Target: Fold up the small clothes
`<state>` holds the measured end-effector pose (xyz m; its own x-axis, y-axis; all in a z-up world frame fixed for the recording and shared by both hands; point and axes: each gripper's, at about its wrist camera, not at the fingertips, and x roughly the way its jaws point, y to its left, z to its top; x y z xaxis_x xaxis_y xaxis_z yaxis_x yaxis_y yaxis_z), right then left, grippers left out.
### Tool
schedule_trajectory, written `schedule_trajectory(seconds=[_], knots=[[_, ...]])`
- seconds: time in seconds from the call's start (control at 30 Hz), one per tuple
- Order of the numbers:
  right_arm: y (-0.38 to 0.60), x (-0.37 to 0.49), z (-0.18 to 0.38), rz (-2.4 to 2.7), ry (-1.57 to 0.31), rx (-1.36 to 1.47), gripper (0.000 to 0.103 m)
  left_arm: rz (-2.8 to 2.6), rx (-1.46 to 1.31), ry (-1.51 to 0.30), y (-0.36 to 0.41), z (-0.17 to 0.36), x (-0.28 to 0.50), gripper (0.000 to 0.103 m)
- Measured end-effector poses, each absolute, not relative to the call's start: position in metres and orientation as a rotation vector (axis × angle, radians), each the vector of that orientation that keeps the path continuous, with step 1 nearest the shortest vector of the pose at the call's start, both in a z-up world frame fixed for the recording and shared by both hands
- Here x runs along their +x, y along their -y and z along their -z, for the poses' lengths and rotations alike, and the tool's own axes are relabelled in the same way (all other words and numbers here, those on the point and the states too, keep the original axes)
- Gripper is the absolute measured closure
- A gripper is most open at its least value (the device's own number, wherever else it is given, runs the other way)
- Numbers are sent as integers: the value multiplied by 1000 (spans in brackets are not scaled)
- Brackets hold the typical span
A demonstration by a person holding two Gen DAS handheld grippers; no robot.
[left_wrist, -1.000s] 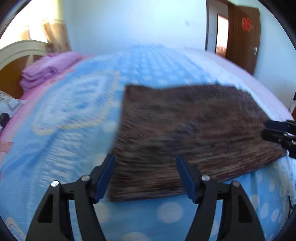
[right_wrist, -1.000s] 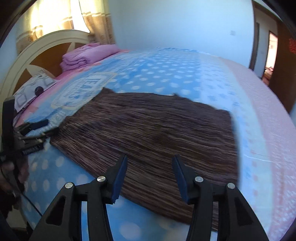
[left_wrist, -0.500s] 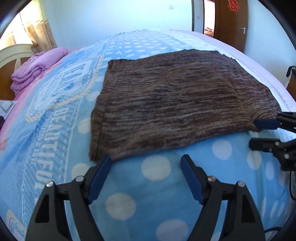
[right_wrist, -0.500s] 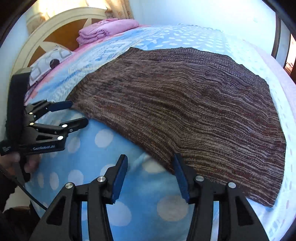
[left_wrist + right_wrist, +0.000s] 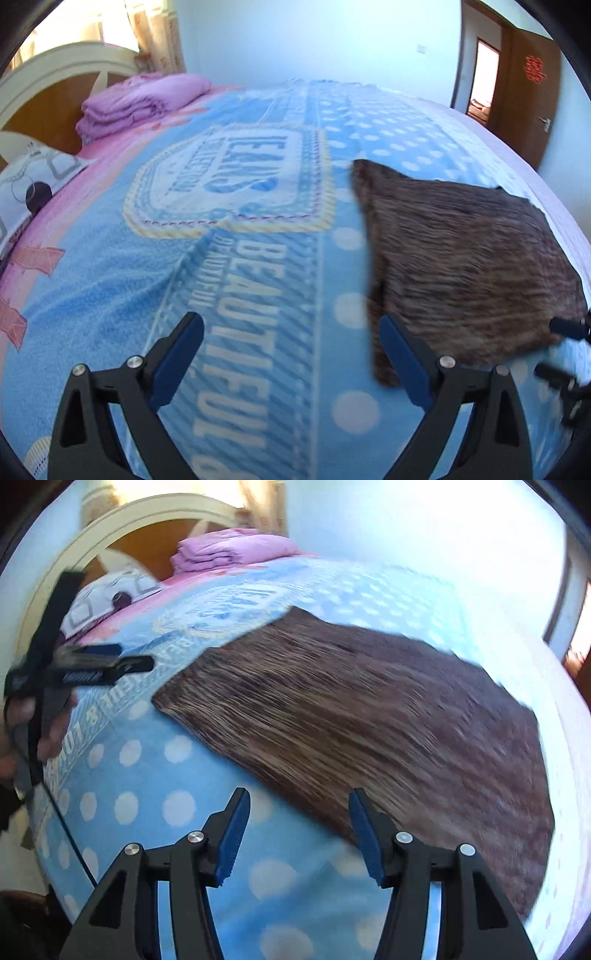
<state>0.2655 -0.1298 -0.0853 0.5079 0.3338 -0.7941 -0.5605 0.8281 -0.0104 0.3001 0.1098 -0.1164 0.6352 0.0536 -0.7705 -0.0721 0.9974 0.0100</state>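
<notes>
- Left wrist view: the left gripper point(image 5: 291, 350) hangs over a blue fleece blanket point(image 5: 258, 295) on a bed, its 2 blue-padded jaws spread wide and still opening, with only printed lettering and white dots between them.
- The brown knit garment point(image 5: 465, 266) lies flat on the blanket toward the bed's right edge in this view; its near left corner sits just beside the gripper's right finger, and whether they touch cannot be told.
- Only this view shows the brown wooden door point(image 5: 532, 92) with a red paper emblem, and the blanket's large crest with the word "BEAUTIFUL".
- At the frame's right edge, the right gripper point(image 5: 561, 350) appears as blurred black fingertips near the garment's near right corner.
- Right wrist view: the right gripper point(image 5: 295, 834) has its jaws part open and widening, holding nothing; the garment's point(image 5: 369, 716) near hem runs just beyond the fingertips.
- Only this view shows a hand point(image 5: 40, 723) holding the left gripper point(image 5: 110, 662), which sits above the blanket point(image 5: 155, 775) beside the garment's left corner.
- The garment is roughly rectangular, ribbed, streaked dark brown and tan; the blanket looks soft and napped.
- Both views show folded pink bedding point(image 5: 144, 99) by the cream, curved headboard point(image 5: 110, 531).
</notes>
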Motion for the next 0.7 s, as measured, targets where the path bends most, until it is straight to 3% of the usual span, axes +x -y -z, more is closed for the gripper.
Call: schedule_trajectory(seconds=[0.3, 0.7], knots=[[39, 263, 101, -593, -772, -519, 46, -39, 30, -897, -99, 120, 324, 5], [5, 284, 111, -537, -696, -558, 46, 1, 77, -920, -80, 124, 360, 5]])
